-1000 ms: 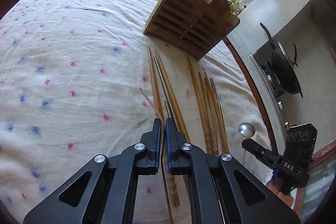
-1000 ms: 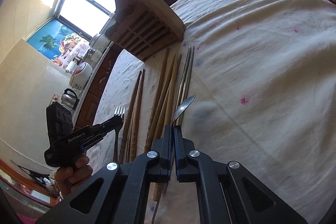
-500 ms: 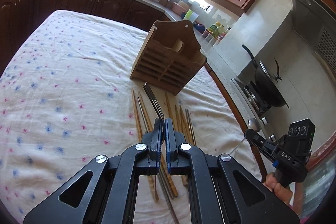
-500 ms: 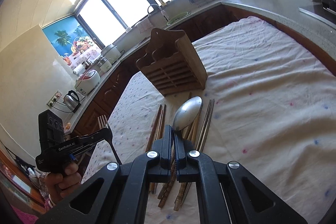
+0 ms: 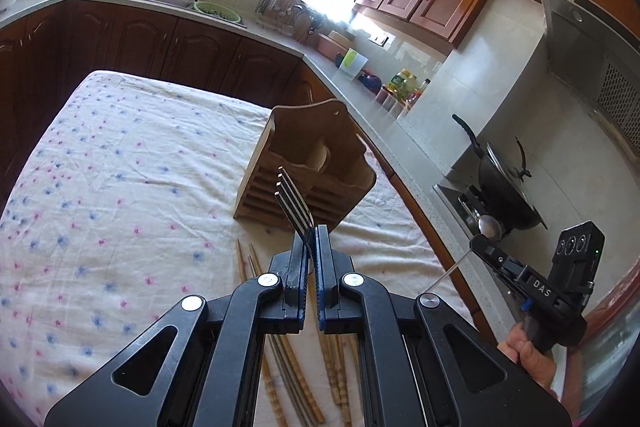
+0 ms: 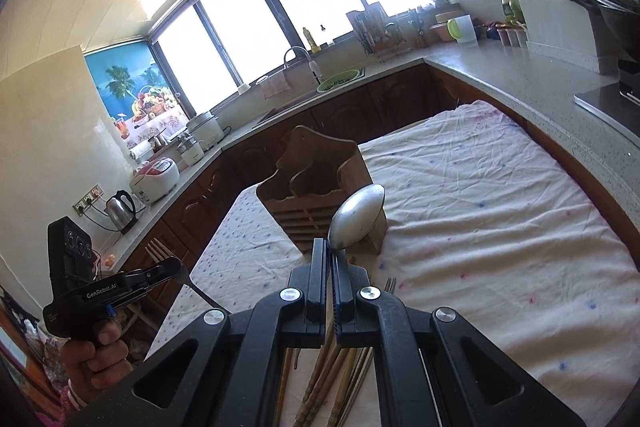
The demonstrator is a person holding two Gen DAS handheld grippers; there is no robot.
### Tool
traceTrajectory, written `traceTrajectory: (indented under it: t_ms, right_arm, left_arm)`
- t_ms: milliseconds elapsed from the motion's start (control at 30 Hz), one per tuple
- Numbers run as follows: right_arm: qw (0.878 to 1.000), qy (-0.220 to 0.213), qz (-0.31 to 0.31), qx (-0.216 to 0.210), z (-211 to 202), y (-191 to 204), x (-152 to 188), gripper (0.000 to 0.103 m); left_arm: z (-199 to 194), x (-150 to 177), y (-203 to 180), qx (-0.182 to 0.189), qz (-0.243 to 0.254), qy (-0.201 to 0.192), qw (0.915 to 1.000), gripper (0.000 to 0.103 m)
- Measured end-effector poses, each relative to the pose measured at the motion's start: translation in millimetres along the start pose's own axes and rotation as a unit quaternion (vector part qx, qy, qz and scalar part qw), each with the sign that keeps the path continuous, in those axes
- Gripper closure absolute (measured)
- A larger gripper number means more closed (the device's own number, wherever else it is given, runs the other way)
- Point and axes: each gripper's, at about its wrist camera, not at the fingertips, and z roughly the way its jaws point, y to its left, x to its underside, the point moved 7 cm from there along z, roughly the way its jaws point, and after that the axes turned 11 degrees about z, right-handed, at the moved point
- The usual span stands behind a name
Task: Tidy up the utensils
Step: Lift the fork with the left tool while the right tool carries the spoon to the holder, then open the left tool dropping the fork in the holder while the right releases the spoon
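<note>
My left gripper (image 5: 311, 233) is shut on a metal fork (image 5: 290, 197), tines pointing up toward the wooden utensil holder (image 5: 308, 171). My right gripper (image 6: 331, 245) is shut on a metal spoon (image 6: 356, 217), bowl raised in front of the wooden utensil holder (image 6: 316, 191). Both are lifted above the table. Several wooden and metal chopsticks (image 5: 296, 379) lie on the floral cloth below; they also show in the right wrist view (image 6: 324, 383). The right gripper with its spoon shows in the left wrist view (image 5: 490, 239), the left gripper in the right wrist view (image 6: 160, 269).
The table wears a white floral cloth (image 5: 120, 187). Another fork (image 6: 390, 285) lies by the chopsticks. A kitchen counter (image 6: 520, 75) runs close along the table's right side, with a black wok (image 5: 508, 187) on a stove. Dark cabinets and a sink stand behind.
Both grippers rose from the cloth, carrying the fork and the spoon, and tilted up so the holder sits ahead of them.
</note>
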Motion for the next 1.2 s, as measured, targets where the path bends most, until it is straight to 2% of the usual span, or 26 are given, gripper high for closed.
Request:
traceTrajectory:
  t_ms: [300,400,500,633,833,1033,1200]
  right_arm:
    - [0.995,-0.087,-0.048,0.007,18,24,-80,0.101]
    - [0.99,-0.117,-0.071,0.012,30,35,-105,0.101]
    - [0.986,-0.129,-0.102,0.025,53,43,-115,0.101]
    - [0.985,-0.111,-0.125,0.037,92,42,-105,0.101]
    - [0.984,-0.073,-0.152,0.054,133,30,-74,0.101]
    - [0.987,-0.036,-0.141,0.062,154,13,-63,0.101]
    - [0.99,-0.016,-0.129,0.058,162,8,-58,0.101]
  left_arm:
    - [21,-91,2,0.01,0.011,-0.052,0.9985,0.101]
    - [39,-120,8,0.009,0.011,-0.066,0.9977,0.101]
    - [62,-134,17,-0.001,0.012,-0.07,0.9975,0.101]
    - [94,-131,28,-0.013,0.022,-0.068,0.9974,0.101]
    - [132,-101,40,-0.038,0.038,-0.038,0.9978,0.101]
    - [150,-76,49,-0.046,0.032,-0.011,0.9984,0.1]
    - [150,-74,48,-0.048,0.032,-0.012,0.9983,0.1]
